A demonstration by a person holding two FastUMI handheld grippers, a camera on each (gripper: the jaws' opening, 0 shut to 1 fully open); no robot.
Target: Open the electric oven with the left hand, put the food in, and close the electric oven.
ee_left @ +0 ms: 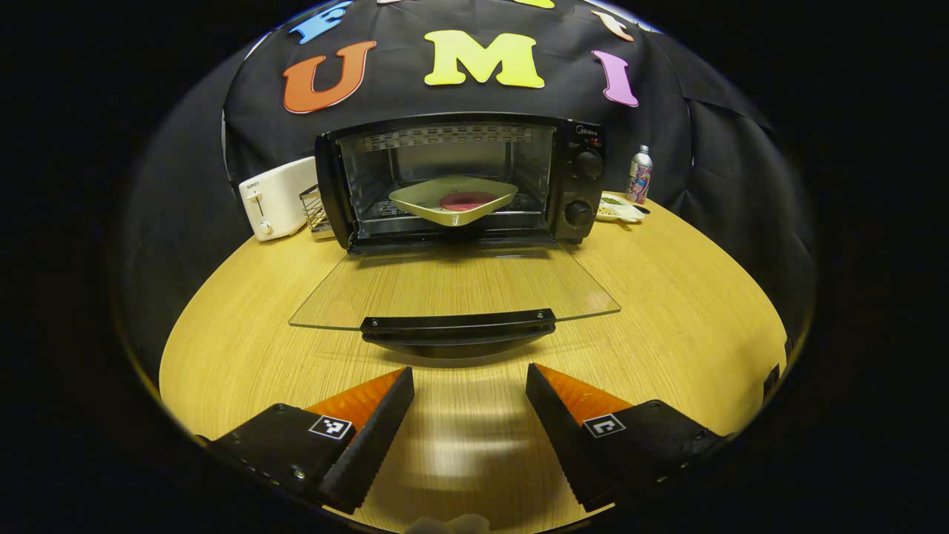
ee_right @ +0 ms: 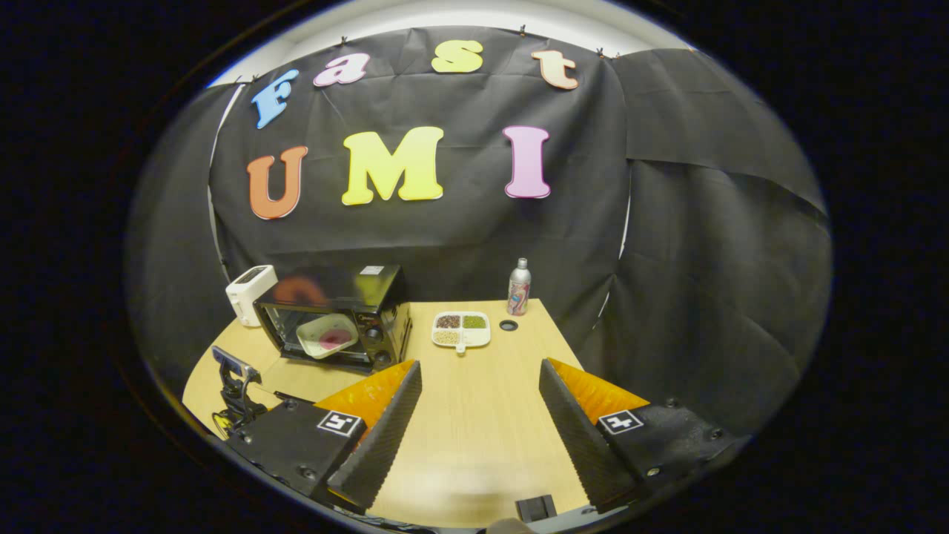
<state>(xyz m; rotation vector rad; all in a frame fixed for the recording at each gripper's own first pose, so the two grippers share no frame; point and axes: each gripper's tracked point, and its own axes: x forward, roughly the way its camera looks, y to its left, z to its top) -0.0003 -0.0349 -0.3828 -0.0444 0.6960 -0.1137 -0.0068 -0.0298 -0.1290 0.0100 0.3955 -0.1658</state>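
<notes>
On the desk [ee_left: 667, 297], the oven [ee_left: 460, 182] stood against the back wall with its glass door [ee_left: 452, 285] dropped flat toward me, the handle [ee_left: 458, 324] at its near edge. I judged the door lay fully down so the cavity stayed clear for loading, and that it now waited to be lifted shut. Inside, on the rack, sat the plate [ee_left: 454, 199], pale and squarish, tilted a little with one corner forward, and on it a dark red patch that I took for the food [ee_left: 468, 200]; what kind, I could not tell. So the putting-in looked done, and closing was the step left.

My left gripper [ee_left: 469, 389] hung low just short of the handle, jaws wide and holding nothing, lined up roughly with the handle's middle. I read that as the stance for getting under the handle and swinging the door up. My right gripper [ee_right: 478, 386] was well back from the oven and higher, jaws wide and empty as well, kept clear of the door's swing.

Beside the oven stood a toaster [ee_left: 276, 199] and a small wire rack [ee_left: 315, 209]. On the other side lay a divided tray [ee_right: 461, 329] with three compartments holding grains or beans: dark, green and pale. Behind it stood a bottle [ee_right: 519, 288], upright and capped.
</notes>
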